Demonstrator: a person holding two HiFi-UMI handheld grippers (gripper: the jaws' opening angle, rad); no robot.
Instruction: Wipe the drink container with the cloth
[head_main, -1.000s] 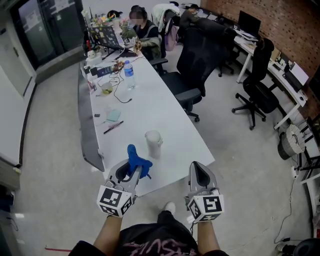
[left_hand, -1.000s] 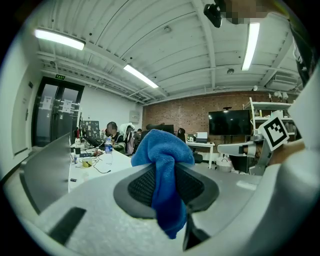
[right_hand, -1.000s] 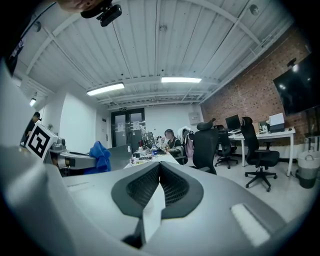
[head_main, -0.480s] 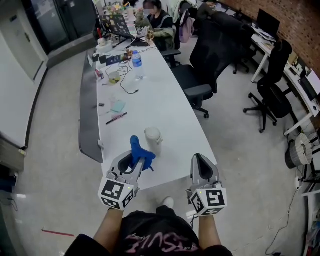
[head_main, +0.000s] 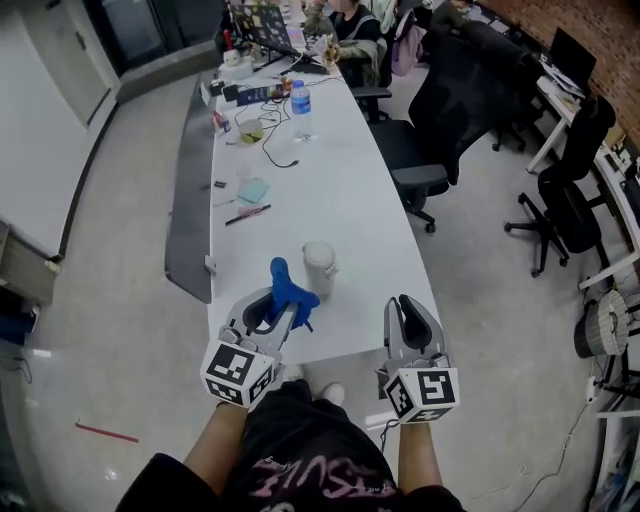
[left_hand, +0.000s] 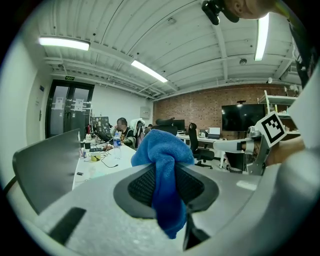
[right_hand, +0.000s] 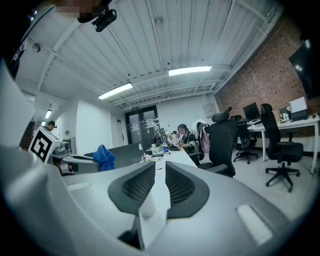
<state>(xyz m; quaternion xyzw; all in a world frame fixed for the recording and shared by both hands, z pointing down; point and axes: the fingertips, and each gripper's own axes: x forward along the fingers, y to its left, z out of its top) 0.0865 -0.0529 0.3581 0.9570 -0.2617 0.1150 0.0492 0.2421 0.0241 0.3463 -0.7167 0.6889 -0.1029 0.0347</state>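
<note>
Left gripper view: the left gripper (left_hand: 165, 175) pinches the blue cloth (left_hand: 162, 149). The 2 jaws of the right gripper (right_hand: 160, 176) have just been opening slightly, with nothing gripped between them.

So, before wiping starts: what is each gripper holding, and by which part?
Left gripper pinches the blue cloth mid-length, ends free. Right gripper holds nothing; its jaws have just been opening, empty.
</note>
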